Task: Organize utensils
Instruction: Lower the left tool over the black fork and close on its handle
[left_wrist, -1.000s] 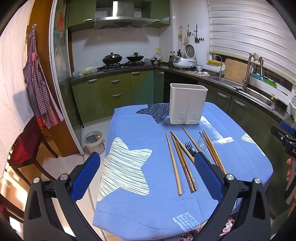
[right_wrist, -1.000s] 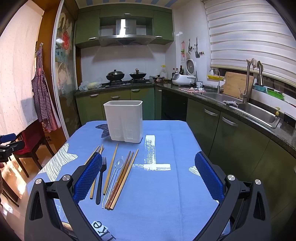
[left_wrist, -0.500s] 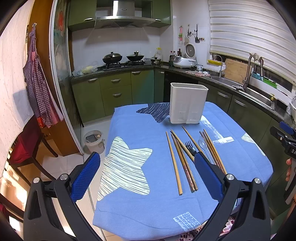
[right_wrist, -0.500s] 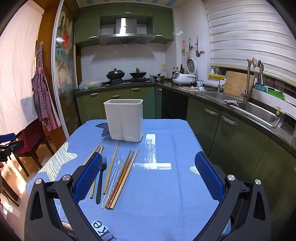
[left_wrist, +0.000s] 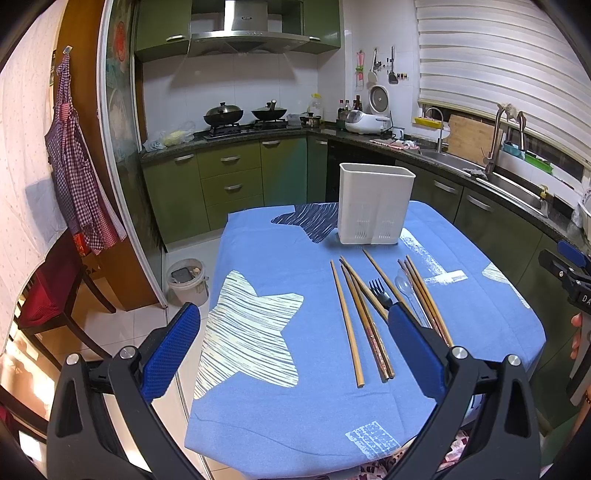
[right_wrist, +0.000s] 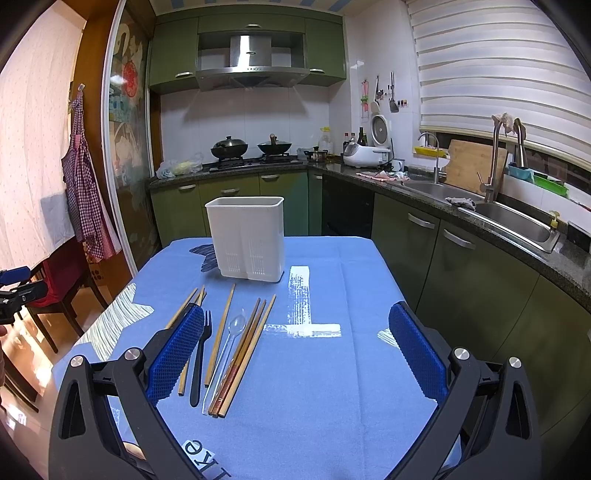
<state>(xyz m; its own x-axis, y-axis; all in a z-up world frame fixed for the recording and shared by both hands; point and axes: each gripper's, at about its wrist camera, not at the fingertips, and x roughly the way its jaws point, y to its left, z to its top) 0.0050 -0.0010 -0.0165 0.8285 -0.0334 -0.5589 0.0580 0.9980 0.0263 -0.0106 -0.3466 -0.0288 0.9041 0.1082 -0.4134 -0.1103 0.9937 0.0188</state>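
Note:
A white utensil holder (left_wrist: 375, 205) stands upright at the far side of the blue-clothed table (left_wrist: 280, 258); it also shows in the right wrist view (right_wrist: 247, 238). Several wooden chopsticks (left_wrist: 347, 325) (right_wrist: 221, 332), a black fork (left_wrist: 378, 291) (right_wrist: 199, 362) and a clear plastic spoon (left_wrist: 404, 284) (right_wrist: 229, 343) lie side by side on the cloth in front of it. My left gripper (left_wrist: 293, 314) is open and empty above the table's near left. My right gripper (right_wrist: 295, 314) is open and empty above the near edge, right of the utensils.
Green kitchen cabinets, a stove with two woks (left_wrist: 245, 112) and a sink (right_wrist: 517, 221) line the back and right walls. A small bin (left_wrist: 186, 275) stands on the floor left of the table. A red chair (left_wrist: 55, 291) stands at the left.
Both grippers have risen and tilted slightly; the scene sits a little lower in both views. Nothing on the table has moved.

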